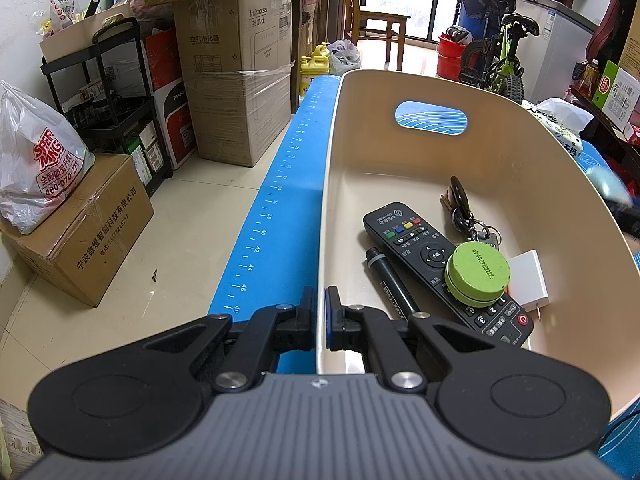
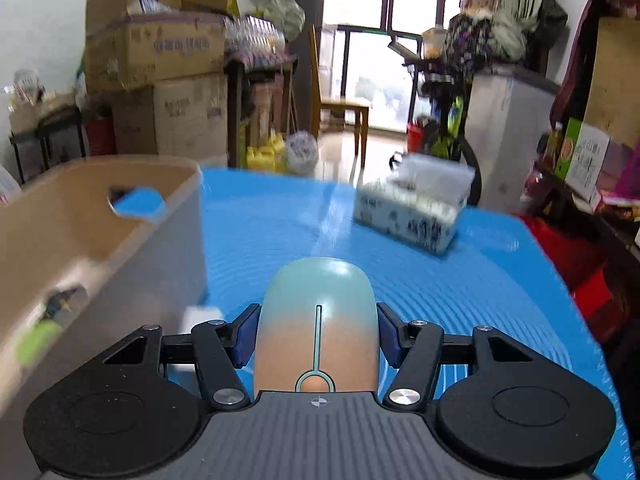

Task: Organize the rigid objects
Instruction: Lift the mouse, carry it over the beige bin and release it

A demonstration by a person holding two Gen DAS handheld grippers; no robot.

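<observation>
My left gripper (image 1: 320,312) is clamped on the near left wall of the beige bin (image 1: 332,184); one of its fingers (image 1: 306,312) is outside, the other inside, w/ the rim between them. In the bin: black remote (image 1: 424,256) lying diagonally, green round tin (image 1: 478,276) sitting on the remote's lower half, black marker (image 1: 390,284) just left of the remote, key bunch (image 1: 464,212) toward the far side, white charger (image 1: 528,280) right of the tin, touching the remote. The bin stands on a blue mat (image 1: 280,208) w/ ruler marks, covering the worktop.

My right gripper (image 2: 318,332) grasps a computer mouse (image 2: 318,312), teal at the front fading to peach at the back, fingers (image 2: 246,334) pressing both its sides, above the mat and right of the bin wall. Right view is motion-blurred. Ahead on the mat, a tissue box (image 2: 412,212), well apart from the mouse.

Around: cardboard boxes (image 1: 236,76) stacked left on the floor, black rack (image 1: 108,92), plastic bag (image 1: 36,164), wooden chair (image 1: 380,16), kid's bike (image 1: 496,56) far right.
</observation>
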